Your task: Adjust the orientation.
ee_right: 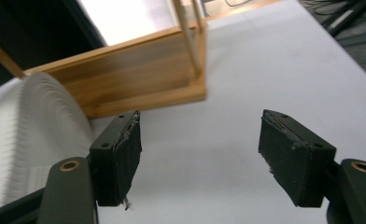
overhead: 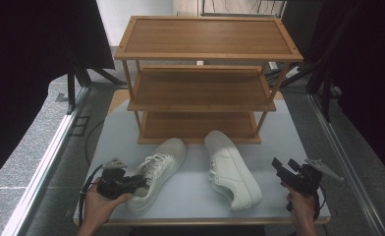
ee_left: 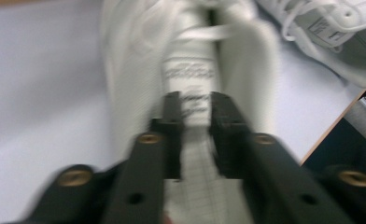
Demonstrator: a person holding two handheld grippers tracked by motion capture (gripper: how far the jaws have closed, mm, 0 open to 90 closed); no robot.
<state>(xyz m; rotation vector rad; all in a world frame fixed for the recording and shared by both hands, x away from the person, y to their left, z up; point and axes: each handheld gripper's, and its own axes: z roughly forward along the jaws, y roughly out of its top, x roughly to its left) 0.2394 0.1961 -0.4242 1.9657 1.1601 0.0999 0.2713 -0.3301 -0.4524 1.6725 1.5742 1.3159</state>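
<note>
Two white sneakers lie on the white board in front of a wooden shoe rack [overhead: 205,83]. My left gripper [overhead: 142,182] is at the heel end of the left sneaker [overhead: 161,169], low over its opening. In the left gripper view the gripper [ee_left: 196,105] has its jaws on either side of the labelled tongue [ee_left: 190,70], a little apart, and the picture is blurred. The other sneaker [ee_left: 340,37] shows at the top right there. My right gripper [overhead: 283,164] hovers to the right of the right sneaker [overhead: 232,169]. Its jaws [ee_right: 200,135] stand wide open with nothing between them, beside that sneaker's ribbed sole [ee_right: 27,130].
The rack has three shelves, and its bottom shelf [ee_right: 134,79] stands just behind the sneakers' toes. The white board [overhead: 190,196] ends close in front of both hands. Metal rails and dark curtains line both sides, and cables lie on the floor at the left.
</note>
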